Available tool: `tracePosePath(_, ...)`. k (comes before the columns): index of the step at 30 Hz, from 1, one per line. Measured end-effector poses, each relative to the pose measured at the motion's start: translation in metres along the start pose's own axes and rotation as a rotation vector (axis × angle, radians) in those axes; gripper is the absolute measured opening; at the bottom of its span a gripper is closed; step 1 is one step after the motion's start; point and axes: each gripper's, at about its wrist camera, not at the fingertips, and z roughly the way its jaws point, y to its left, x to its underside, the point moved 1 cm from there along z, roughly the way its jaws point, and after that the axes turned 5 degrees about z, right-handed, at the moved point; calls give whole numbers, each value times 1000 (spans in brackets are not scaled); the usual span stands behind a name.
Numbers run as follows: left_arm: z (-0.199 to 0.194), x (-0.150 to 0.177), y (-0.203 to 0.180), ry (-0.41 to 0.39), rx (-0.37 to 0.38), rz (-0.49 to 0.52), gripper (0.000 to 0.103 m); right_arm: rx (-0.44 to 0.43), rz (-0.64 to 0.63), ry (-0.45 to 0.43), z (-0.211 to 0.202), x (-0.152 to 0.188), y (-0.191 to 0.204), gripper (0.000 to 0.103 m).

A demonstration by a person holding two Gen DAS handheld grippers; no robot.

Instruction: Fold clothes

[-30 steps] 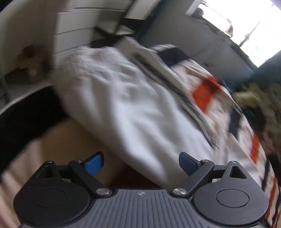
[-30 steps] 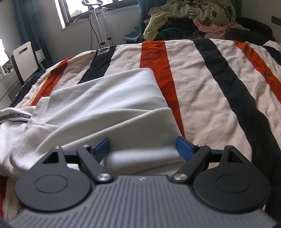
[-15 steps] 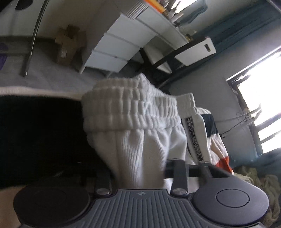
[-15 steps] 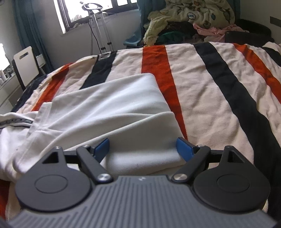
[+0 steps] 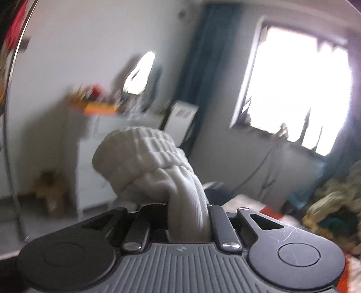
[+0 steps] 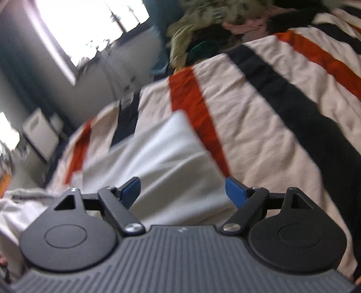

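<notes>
A white garment with a ribbed elastic waistband [image 5: 144, 157] is bunched up in the air in the left wrist view. My left gripper [image 5: 187, 214] is closing tight on the cloth just below the waistband, and the fabric hides its pads. The rest of the white garment [image 6: 158, 157] lies flat on the striped bed cover [image 6: 270, 112] in the right wrist view. My right gripper [image 6: 182, 188] hovers over its near edge, open and tilted, with nothing pressed between its blue pads [image 6: 132, 187].
A heap of loose clothes [image 6: 214, 18] sits at the far end of the bed. A white drawer unit [image 5: 108, 139] with clutter on top stands by the wall, beside a bright window [image 5: 293, 90]. A white chair [image 6: 40, 133] stands past the bed's left side.
My left gripper shut on the waistband and lifted it off the bed, swinging up toward the window. My right gripper stayed open over the garment and rolled to one side.
</notes>
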Motion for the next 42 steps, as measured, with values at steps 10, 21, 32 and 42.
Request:
tracePosePath(10,-105,59,-226,-213,276,295,13,13,255,-142,-36,-43,-57,84)
tracePosePath(21,-127,270,-327,-87,431,834,14,-47,347,-140,-34,-58,-93,86)
tracePosePath(32,-111,215,-246,170,639,938,89,-338,370,45,-12,-42,-68,85)
tracePosePath(42,-101,201,-147,148,449,1013,102,-357,401,197,23,-10,-45,85)
